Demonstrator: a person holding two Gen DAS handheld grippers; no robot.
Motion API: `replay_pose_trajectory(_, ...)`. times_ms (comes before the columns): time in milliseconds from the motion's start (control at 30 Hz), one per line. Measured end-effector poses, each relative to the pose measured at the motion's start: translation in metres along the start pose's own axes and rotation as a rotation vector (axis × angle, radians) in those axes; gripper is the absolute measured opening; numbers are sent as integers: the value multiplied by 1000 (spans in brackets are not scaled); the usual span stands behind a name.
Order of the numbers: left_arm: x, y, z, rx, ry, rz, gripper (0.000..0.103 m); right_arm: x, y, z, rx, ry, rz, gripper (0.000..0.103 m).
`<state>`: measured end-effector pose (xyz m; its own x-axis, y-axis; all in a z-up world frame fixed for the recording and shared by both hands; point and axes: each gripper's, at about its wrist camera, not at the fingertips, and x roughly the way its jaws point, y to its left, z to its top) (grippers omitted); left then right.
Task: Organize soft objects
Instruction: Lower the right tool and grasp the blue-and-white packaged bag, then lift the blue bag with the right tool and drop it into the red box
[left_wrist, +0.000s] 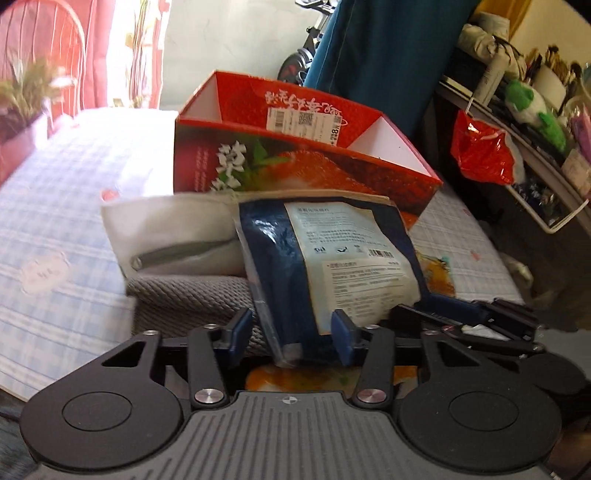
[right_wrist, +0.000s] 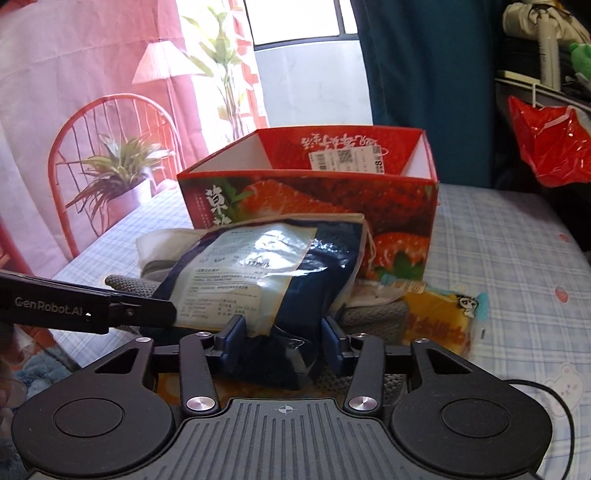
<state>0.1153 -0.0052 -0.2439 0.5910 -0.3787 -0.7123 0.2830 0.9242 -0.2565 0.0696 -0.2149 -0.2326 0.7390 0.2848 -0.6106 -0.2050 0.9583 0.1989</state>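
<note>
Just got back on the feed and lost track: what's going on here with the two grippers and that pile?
Both handheld grippers are at the dark blue packet that lies on top of a pile of soft things in front of the open red strawberry box. The left gripper and the right gripper each have their jaws open around the packet's near end, not clamped. Under it are a grey knit cloth, a white pouch and a yellow packet. The box looks empty.

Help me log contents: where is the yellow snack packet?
In the right wrist view, the yellow snack packet lies on the checked bedsheet, lower right of the strawberry box, beside the grey knit cloth.
</note>
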Motion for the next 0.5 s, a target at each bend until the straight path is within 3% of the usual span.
replay_pose_trajectory(67, 4, 1, 0, -17, 5, -22, 42, 1, 0, 1, 2, 2, 2, 40)
replay_pose_trajectory(500, 19, 6, -4, -54, 9, -57, 44, 9, 0, -2, -31, 2, -7, 40)
